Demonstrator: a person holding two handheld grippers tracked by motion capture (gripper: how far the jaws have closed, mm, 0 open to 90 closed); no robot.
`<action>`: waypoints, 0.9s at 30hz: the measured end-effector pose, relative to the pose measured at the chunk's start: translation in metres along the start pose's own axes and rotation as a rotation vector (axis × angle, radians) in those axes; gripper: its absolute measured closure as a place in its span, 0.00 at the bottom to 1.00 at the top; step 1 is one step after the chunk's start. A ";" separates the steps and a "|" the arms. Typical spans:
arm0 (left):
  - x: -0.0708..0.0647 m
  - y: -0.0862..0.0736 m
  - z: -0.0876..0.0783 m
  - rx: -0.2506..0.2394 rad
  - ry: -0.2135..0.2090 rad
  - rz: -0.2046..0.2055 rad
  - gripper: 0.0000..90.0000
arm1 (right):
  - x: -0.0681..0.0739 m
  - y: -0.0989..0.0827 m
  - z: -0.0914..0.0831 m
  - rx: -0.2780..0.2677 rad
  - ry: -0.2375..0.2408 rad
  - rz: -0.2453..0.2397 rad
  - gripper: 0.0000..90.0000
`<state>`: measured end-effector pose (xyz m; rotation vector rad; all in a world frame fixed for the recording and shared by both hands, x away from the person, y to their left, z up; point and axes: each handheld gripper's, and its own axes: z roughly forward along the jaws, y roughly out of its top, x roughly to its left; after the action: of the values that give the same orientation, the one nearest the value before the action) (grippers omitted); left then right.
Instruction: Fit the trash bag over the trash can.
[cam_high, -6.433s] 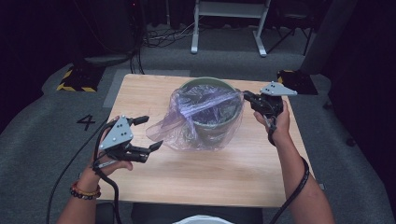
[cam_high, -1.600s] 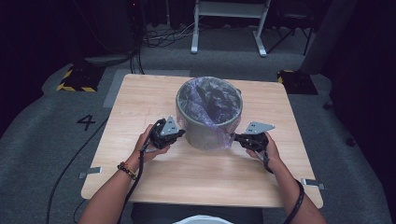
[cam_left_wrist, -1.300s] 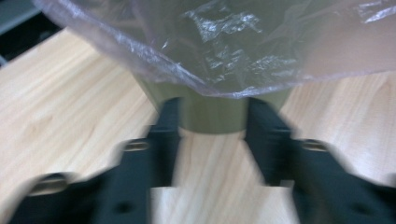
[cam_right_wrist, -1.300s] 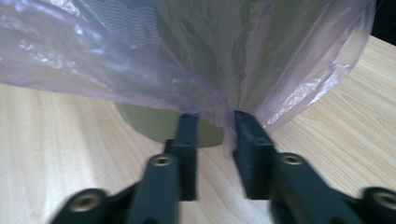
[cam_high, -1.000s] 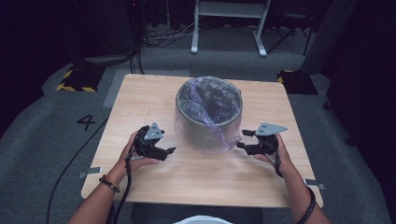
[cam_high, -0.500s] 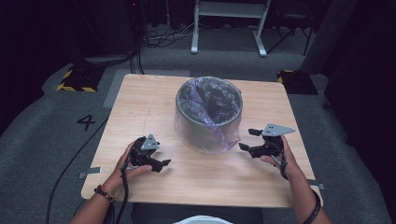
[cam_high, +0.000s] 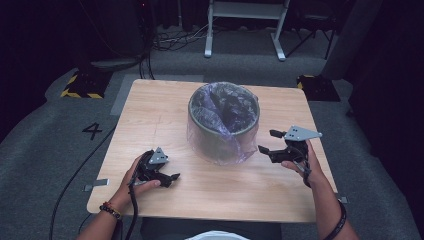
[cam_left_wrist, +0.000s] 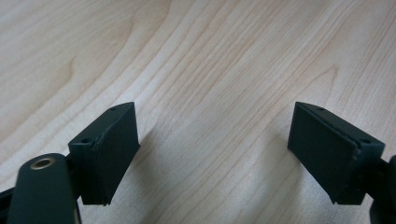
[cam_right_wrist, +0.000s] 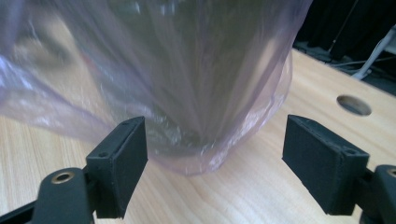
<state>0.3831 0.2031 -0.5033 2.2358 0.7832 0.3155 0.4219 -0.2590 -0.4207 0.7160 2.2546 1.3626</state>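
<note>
The bin (cam_high: 223, 125) stands near the middle of the table (cam_high: 150, 115), slightly toward its far side, lined with a thin purple bag (cam_high: 227, 102) whose film hangs down over the outside wall to the tabletop.

The left gripper (cam_high: 167, 176) sits low at the near left part of the table, held in the left hand (cam_high: 137, 175), well apart from the bin. The forearm comes in from the bottom edge and the wrist is bent so the jaws point across the table toward the right. In the left gripper view the two pads (cam_left_wrist: 112, 149) stand wide apart over bare wood with nothing between them: it is open and empty.

The right gripper (cam_high: 267, 145) is held in the right hand (cam_high: 300, 160) to the right of the bin, above the tabletop, its grey plate on top. The forearm runs up from the bottom right corner and the jaws point left at the bag's lower edge. Its jaws have just been opening; in the right gripper view the pads (cam_right_wrist: 123, 158) stand wide, with the hanging film (cam_right_wrist: 187, 93) just ahead of them and not pinched. A round hole (cam_right_wrist: 353, 105) shows in the table beyond.
</note>
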 end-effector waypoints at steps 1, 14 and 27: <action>0.001 0.000 -0.001 0.002 0.003 0.002 0.18 | 0.000 0.002 -0.001 -0.005 -0.001 -0.001 0.25; 0.002 0.001 0.001 0.007 0.007 -0.007 0.15 | 0.000 0.023 -0.006 -0.042 -0.001 -0.026 0.25; 0.002 0.001 0.001 0.008 0.002 -0.005 0.14 | -0.001 0.049 -0.007 -0.087 -0.016 -0.064 0.25</action>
<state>0.3860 0.2031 -0.5036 2.2407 0.7925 0.3131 0.4294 -0.2450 -0.3741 0.6176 2.1719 1.4097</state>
